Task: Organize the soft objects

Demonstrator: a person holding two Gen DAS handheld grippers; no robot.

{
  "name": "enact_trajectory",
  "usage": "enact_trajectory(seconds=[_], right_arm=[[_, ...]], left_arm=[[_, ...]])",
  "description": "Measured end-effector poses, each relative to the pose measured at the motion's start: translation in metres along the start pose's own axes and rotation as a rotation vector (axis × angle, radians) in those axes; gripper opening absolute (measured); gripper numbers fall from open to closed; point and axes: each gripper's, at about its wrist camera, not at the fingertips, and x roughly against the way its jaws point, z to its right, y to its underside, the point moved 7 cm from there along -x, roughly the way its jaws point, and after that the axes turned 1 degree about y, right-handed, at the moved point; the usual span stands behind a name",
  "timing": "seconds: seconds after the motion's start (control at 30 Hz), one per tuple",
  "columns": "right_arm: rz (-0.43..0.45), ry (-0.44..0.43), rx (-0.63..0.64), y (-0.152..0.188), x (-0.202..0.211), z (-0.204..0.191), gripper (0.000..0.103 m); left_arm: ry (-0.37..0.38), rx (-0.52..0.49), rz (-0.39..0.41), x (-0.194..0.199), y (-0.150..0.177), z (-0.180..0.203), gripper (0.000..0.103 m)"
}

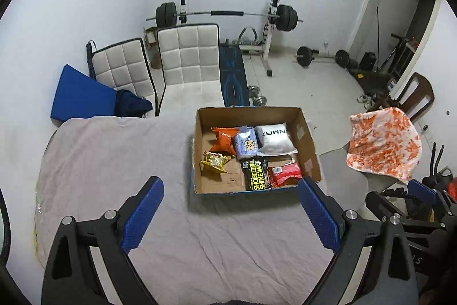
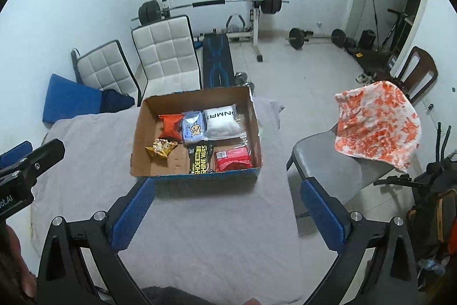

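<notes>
An open cardboard box (image 1: pixel 310 145) (image 2: pixel 140 133) stands on a grey-covered table (image 1: pixel 114 162) (image 2: pixel 200 219). Inside lie an orange snack bag (image 1: pixel 224 140) (image 2: pixel 170 126), a yellow snack bag (image 1: pixel 214 161) (image 2: pixel 162 147), a blue tissue pack (image 1: pixel 246 145) (image 2: pixel 194 130), a white pouch (image 1: pixel 274 138) (image 2: pixel 222 120), a black shoe-wipes pack (image 1: pixel 255 173) (image 2: pixel 201 159) and a red pack (image 1: pixel 285 174) (image 2: pixel 232 159). My left gripper (image 1: pixel 231 216) is open and empty, in front of the box. My right gripper (image 2: pixel 228 213) is open and empty, also in front of it.
An orange-and-white towel (image 1: pixel 384 145) (image 2: pixel 377 125) hangs over a grey chair (image 2: pixel 322 159) to the right of the table. Two white padded chairs (image 1: pixel 188 59) (image 2: pixel 165 53) and a blue cushion (image 1: pixel 80 93) stand behind. A barbell rack (image 1: pixel 271 19) and weights fill the far floor.
</notes>
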Motion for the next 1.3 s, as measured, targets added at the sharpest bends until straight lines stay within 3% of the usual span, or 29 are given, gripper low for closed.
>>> enact_trajectory(seconds=[0.27,0.47,1.03,1.1,1.3], right_arm=[[0.071,0.003,0.007,0.017,0.071,-0.002,0.103],[0.097,-0.001,0.030,0.027,0.100,-0.011,0.103],[0.118,-0.012,0.028,0.026,0.110,-0.015,0.103],[0.119,-0.010,0.029,0.025,0.109,-0.015,0.103],[0.123,-0.004,0.033,0.023,0.110,-0.016,0.103]], left_arm=[[-0.022,-0.019,0.021,0.039,0.021,0.000,0.096],[-0.022,-0.011,0.031,0.053,0.032,0.001,0.096],[-0.038,0.010,0.069,0.067,0.036,-0.005,0.096],[-0.031,0.008,0.070,0.067,0.036,-0.005,0.103],[-0.034,0.018,0.077,0.066,0.034,-0.006,0.103]])
